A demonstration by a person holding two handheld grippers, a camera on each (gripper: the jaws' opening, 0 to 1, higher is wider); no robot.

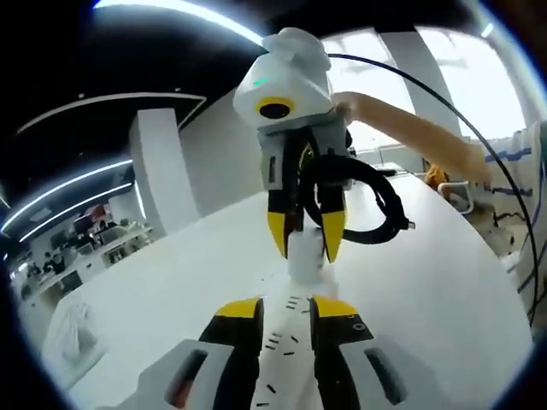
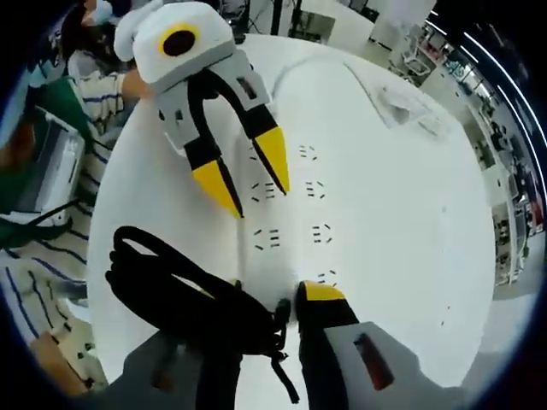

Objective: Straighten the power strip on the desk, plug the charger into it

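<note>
A white power strip (image 1: 286, 342) with several sockets lies along the white table, and my left gripper (image 1: 286, 312) has a jaw pressed against each long side of it. At the strip's far end, my right gripper (image 1: 305, 243) reaches down, shut on a small white charger (image 1: 305, 258). The charger's coiled black cable (image 1: 385, 205) hangs beside that gripper. In the right gripper view the cable bundle (image 2: 188, 299) drapes over one jaw of my right gripper (image 2: 278, 301). There the power strip (image 2: 295, 213) runs ahead, with my left gripper (image 2: 248, 179) at its far part.
The round white table (image 2: 402, 213) has bare room to the right of the strip. A crumpled clear bag (image 2: 402, 102) lies near its far edge, also seen as the bag (image 1: 77, 329). A person's arm (image 1: 410, 128) and striped clothing (image 2: 51, 248) sit close by.
</note>
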